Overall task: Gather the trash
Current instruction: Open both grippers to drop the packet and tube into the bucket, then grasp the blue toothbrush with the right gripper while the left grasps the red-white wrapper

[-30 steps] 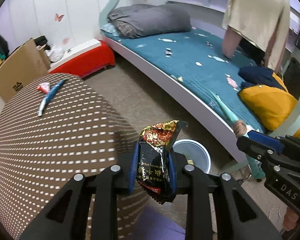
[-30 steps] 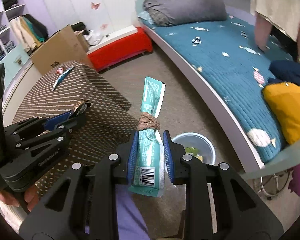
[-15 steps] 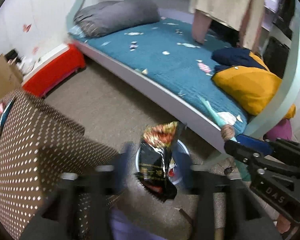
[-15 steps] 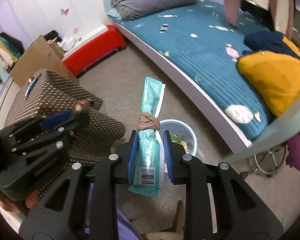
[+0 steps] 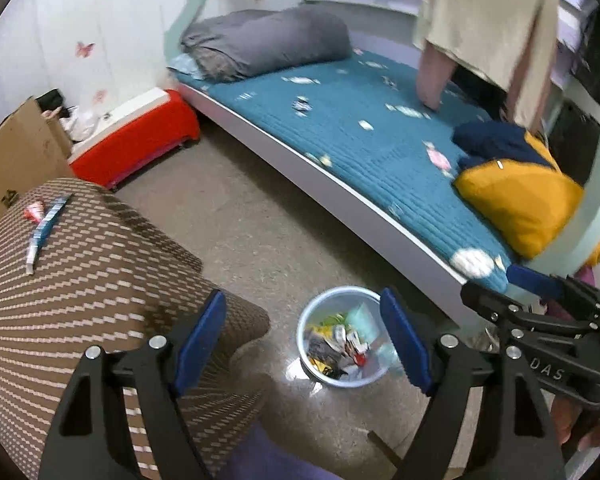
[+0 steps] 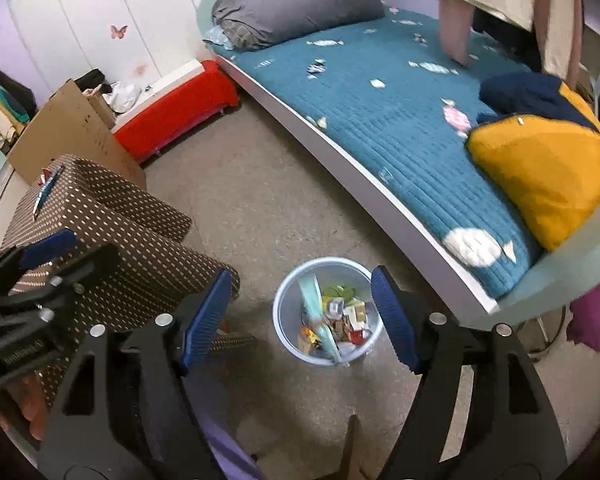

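Two grippers — left gripper (image 5: 302, 332) spread empty, right gripper (image 6: 302, 316) with jaws opening, empty — hover above the pale-blue plastic bin (image 6: 284, 334), positioned for drops; wrappers (image 6: 336, 320) lie inside.

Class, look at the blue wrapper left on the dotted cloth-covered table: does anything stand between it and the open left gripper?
Nothing visible blocks it. The blue wrapper lies on the far part of the table beside a small red-and-white wrapper; only bare cloth lies between it and the empty left gripper.
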`<action>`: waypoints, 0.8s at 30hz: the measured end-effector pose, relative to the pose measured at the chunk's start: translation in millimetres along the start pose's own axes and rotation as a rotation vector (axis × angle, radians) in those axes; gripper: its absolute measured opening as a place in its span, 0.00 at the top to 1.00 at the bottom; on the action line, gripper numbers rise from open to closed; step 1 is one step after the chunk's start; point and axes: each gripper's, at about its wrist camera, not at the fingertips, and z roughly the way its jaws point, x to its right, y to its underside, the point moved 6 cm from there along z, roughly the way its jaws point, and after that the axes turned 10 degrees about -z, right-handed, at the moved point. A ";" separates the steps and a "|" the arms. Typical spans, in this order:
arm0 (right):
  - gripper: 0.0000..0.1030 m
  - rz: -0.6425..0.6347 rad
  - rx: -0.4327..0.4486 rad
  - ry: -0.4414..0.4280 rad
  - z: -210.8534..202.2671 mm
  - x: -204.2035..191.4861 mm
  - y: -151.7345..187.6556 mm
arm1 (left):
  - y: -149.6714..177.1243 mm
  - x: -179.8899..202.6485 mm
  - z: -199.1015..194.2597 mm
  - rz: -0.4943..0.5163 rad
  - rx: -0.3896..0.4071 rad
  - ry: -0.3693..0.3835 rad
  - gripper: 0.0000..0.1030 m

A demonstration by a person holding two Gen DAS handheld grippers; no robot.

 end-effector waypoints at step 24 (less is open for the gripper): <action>0.37 -0.506 -0.002 -0.211 112.2 -358.7 -136.0 | -74.5 -332.5 -57.9 -0.354 0.074 -0.241 0.23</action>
